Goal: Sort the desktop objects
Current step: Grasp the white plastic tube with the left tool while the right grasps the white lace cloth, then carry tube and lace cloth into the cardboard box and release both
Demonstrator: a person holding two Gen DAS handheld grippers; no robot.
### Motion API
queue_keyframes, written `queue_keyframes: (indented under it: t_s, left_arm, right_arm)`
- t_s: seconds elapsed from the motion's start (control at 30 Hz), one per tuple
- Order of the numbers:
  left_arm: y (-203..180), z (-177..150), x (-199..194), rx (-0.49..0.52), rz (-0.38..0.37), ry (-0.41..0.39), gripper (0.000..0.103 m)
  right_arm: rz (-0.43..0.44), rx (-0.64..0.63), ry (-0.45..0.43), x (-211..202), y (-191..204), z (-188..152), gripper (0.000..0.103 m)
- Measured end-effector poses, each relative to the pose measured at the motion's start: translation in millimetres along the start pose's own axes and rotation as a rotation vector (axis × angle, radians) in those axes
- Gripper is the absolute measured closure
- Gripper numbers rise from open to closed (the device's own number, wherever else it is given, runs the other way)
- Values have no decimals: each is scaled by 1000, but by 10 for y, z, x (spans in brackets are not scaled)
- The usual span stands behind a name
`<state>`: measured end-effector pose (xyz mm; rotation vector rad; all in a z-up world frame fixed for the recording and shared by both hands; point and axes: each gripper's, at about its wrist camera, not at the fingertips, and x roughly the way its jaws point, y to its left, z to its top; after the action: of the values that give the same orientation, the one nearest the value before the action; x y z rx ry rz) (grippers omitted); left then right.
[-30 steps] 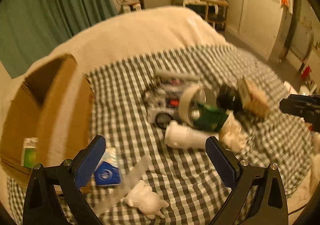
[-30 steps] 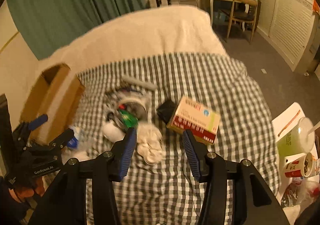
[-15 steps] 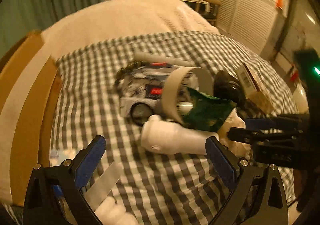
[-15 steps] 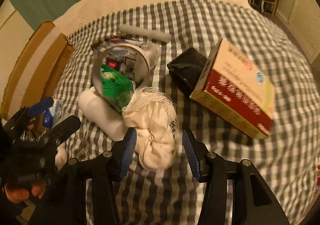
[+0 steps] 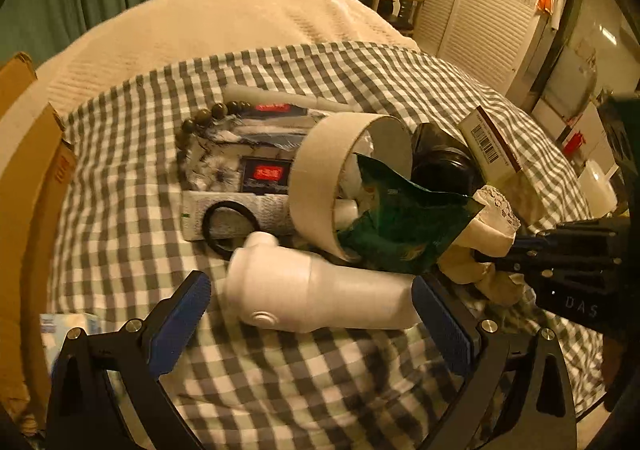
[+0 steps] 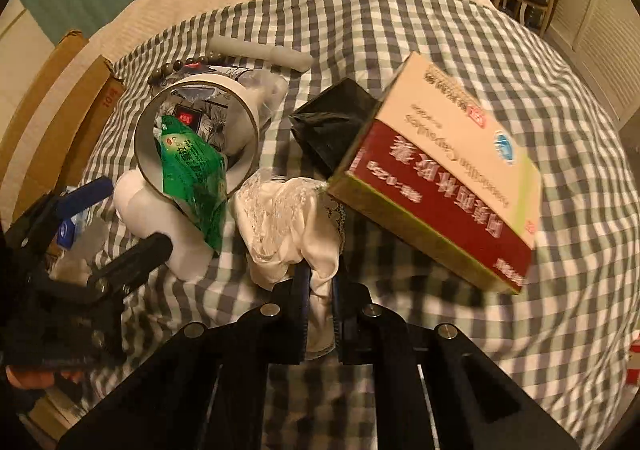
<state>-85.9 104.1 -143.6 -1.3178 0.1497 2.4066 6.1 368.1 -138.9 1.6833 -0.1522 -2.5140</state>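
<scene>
Right gripper: jaws closing on the crumpled white lace-trimmed cloth, a fold of it pinched between the pads.
Left gripper: jaws stood wide apart, straddling the white plastic bottle lying on its side; whether the pads touched it could not be told.
Clutter: a cream cardboard ring rested tilted against the bottle, a crinkled green foil packet poking through it; a black pouch sat between the ring and the red-and-cream medicine box.
Bed: the grey-and-white checked blanket lay bare beyond the box and toward the far edge; the near strip below the bottle was also free.
Left edge: a brown cardboard carton stood beside the blanket, hemming that side.
</scene>
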Motion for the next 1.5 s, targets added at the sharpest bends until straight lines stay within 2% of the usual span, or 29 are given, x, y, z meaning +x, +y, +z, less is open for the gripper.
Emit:
queue_keyframes:
  t_s: [0.13, 0.3, 0.37, 0.43, 0.5, 0.57, 0.6, 0.63, 0.7, 0.73, 0.77, 0.9, 0.97, 1.13, 1.33, 1.5]
  left_arm:
    - [50, 83, 124, -72, -32, 48, 0]
    - [356, 146, 280, -209, 12, 107, 0]
    - [524, 87, 329, -304, -38, 126, 0]
    - [572, 55, 339, -343, -57, 136, 0]
    - [491, 51, 320, -316, -45, 157, 0]
    - [401, 28, 300, -289, -67, 166, 2]
    - [329, 8, 272, -261, -69, 166, 7]
    - [271, 18, 271, -242, -74, 166, 17]
    - [197, 33, 229, -204, -55, 160, 27]
    - [191, 41, 212, -201, -56, 158, 37]
    - [205, 49, 191, -210, -63, 156, 41]
    - [248, 67, 73, -230, -69, 135, 44]
    - [163, 118, -15, -198, -48, 104, 44]
    - [-18, 167, -345, -112, -50, 33, 44]
    - [-99, 265, -699, -66, -47, -39, 44]
    - [-27, 323, -1101, -65, -29, -116, 44]
  right_arm:
    - [1, 6, 6, -11, -41, -76, 94]
    - [-3, -8, 13, 11, -5, -59, 92]
    - [1, -11, 8, -18, 1, -58, 92]
    - [-4, -19, 9, -17, 13, -58, 92]
    - [-15, -28, 13, -15, 9, -76, 92]
    - [-12, -20, 17, -18, -12, -97, 92]
    - [-9, -15, 19, -12, -15, -98, 92]
    - [-6, -14, 22, -14, -17, -102, 92]
    - [-12, -21, 21, -20, -9, -110, 92]
    - [-18, -24, 21, -27, -2, -113, 93]
    - [-25, -28, 17, -45, 3, -117, 93]
    - [-29, -35, 8, -114, 17, -133, 94]
    - [-34, -37, 2, -164, 15, -147, 94]
    - [-42, -30, -23, -310, 10, -169, 94]
    - [-50, -36, -69, -611, 66, -177, 94]
    - [-36, -52, -130, -986, 270, -145, 94]
